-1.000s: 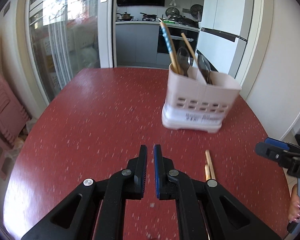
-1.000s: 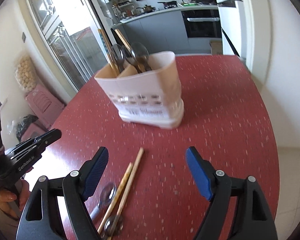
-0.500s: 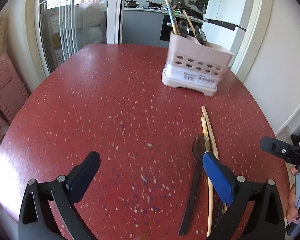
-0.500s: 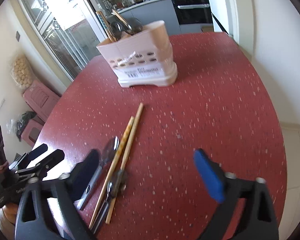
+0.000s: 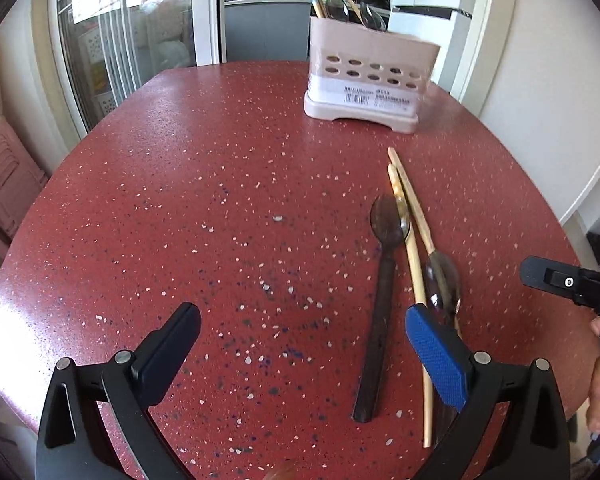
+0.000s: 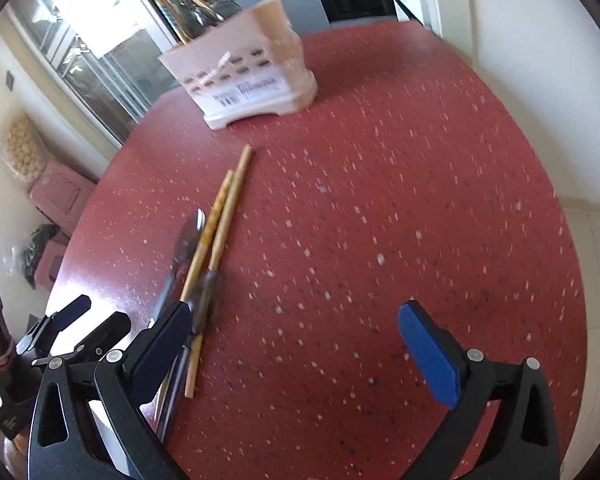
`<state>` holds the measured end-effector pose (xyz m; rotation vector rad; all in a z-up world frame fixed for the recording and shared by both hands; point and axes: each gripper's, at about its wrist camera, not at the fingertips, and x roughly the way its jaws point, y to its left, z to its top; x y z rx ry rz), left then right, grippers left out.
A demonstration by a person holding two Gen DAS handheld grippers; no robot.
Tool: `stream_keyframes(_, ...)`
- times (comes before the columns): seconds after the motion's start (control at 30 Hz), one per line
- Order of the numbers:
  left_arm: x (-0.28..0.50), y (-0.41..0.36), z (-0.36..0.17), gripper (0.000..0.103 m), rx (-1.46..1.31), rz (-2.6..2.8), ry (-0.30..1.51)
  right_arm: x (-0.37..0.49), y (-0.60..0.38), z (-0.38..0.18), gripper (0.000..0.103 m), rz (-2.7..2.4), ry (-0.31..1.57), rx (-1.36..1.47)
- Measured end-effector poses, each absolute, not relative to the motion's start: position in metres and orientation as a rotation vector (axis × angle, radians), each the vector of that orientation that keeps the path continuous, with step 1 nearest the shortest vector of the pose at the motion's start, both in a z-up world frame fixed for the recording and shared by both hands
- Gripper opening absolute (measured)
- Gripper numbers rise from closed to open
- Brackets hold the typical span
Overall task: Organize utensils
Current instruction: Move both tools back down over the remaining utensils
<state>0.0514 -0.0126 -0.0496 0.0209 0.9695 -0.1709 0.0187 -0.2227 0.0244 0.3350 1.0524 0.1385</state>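
A pale pink utensil caddy (image 5: 368, 76) (image 6: 252, 80) stands at the far side of the red speckled table (image 5: 220, 200), with chopsticks and spoons upright in it. Two wooden chopsticks (image 5: 410, 236) (image 6: 224, 216), a dark spoon (image 5: 382, 292) (image 6: 188, 240) and a second spoon (image 5: 442, 280) (image 6: 206, 296) lie loose together on the table. My left gripper (image 5: 304, 340) is open above the table, the dark spoon's handle lying inside its right finger. My right gripper (image 6: 296, 336) is open too, its left finger over the utensils' near ends; nothing is held.
Each gripper shows in the other's view: the right one (image 5: 560, 280) at the right edge, the left one (image 6: 72, 328) at lower left. A white wall runs along the table's right side. Glass doors and pink plastic stools (image 5: 4, 176) are to the left, a kitchen behind.
The left gripper went from shut to wide open and the right one opened further. Both sank toward the table and drew back from the caddy, bringing the loose utensils fully into view.
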Motion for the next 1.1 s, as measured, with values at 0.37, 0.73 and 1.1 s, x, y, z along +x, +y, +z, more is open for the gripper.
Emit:
stream_keyframes(0.37,0.05,-0.018,-0.05,0.103,0.085,-0.199,0.986,0.018,-0.219,0.025,0.103,0.136,1.063,0.3)
stream_keyframes(0.73,0.063,-0.03,-0.058,0.103,0.136,-0.23,1.017,0.024,-0.221,0.026,0.103,0.117,1.082,0.286)
stream_keyframes(1.1,0.075,-0.027,-0.064,0.103,0.136,-0.197,1.037,0.052,-0.21,0.032,0.103,0.129,1.126,0.264)
